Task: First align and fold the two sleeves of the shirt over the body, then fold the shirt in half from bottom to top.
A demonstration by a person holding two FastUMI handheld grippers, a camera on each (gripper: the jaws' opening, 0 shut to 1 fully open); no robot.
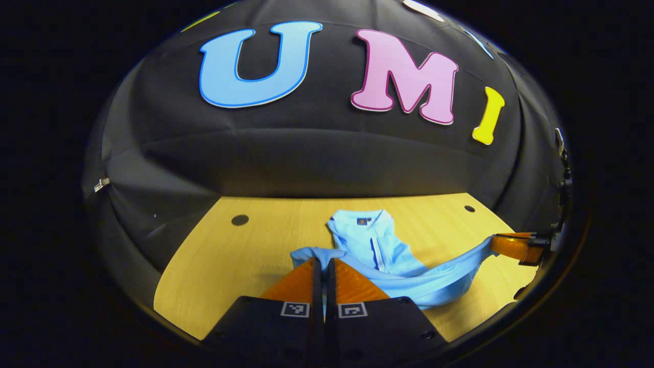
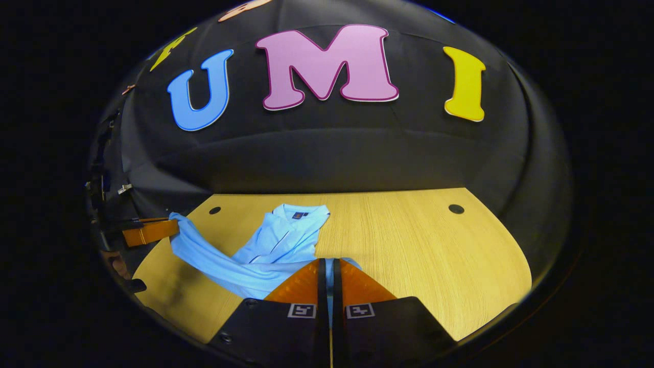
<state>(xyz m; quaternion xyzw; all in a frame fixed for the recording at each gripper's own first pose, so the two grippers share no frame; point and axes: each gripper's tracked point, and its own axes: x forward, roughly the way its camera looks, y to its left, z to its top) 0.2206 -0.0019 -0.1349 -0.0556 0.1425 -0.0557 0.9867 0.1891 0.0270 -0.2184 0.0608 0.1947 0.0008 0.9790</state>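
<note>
A light blue shirt [image 1: 375, 245] lies on the wooden table [image 1: 225, 260], its collar [image 1: 363, 219] at the far end. The near edge is raised and stretched between both grippers. In the left gripper view my left gripper [image 1: 323, 261] is shut on one corner of that edge, and my right gripper [image 1: 494, 240] at the right pinches the other corner. In the right gripper view my right gripper [image 2: 329, 261] is shut on the shirt [image 2: 276, 250], with the left gripper [image 2: 173, 225] holding the cloth at the far left. The sleeves are hidden among the folds.
The table [image 2: 434, 245] has small dark round holes [image 1: 239, 220] [image 2: 456, 208] near its far corners. The black booth wall rises right behind the table's far edge. Bare wood lies to either side of the shirt.
</note>
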